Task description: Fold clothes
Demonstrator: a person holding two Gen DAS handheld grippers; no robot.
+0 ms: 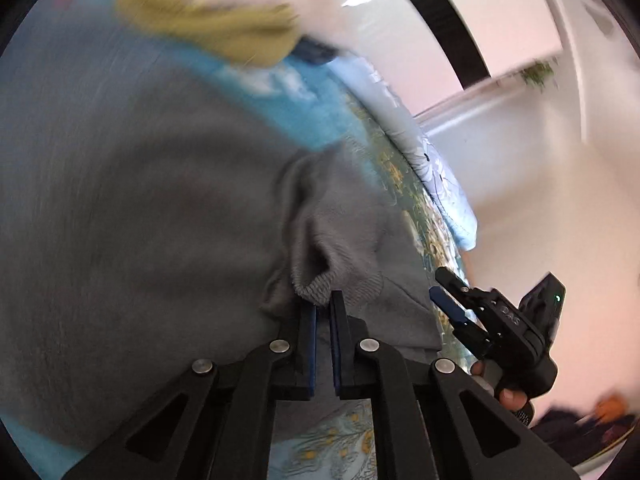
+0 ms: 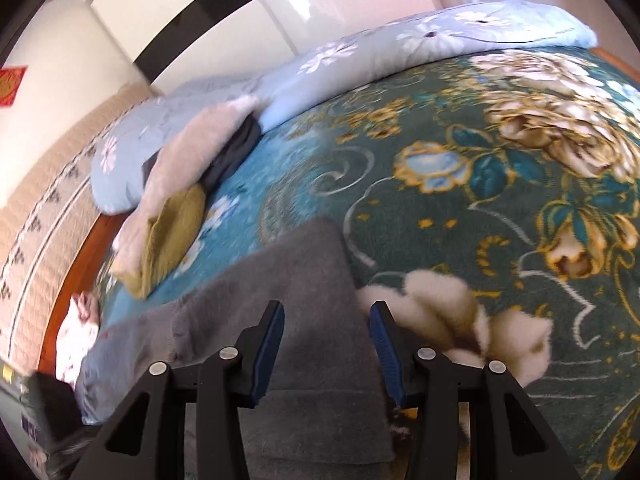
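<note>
The left gripper (image 1: 323, 312) pinches the ribbed cuff of the grey sweater (image 1: 140, 208) between nearly closed jaws. The right gripper (image 2: 326, 336) hovers with jaws spread above the sweater lying on the bed (image 2: 460, 208). Folded clothes (image 2: 172, 208) sit near the bed's far edge.

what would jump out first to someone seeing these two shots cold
The grey garment fills most of the left wrist view, its ribbed cuff pinched in the left claw. In the right wrist view the teal floral blanket dominates, with the right claw open over the grey fabric's edge. A mustard-yellow folded piece lies in a pile near the pale blue flowered quilt at the far side.
</note>
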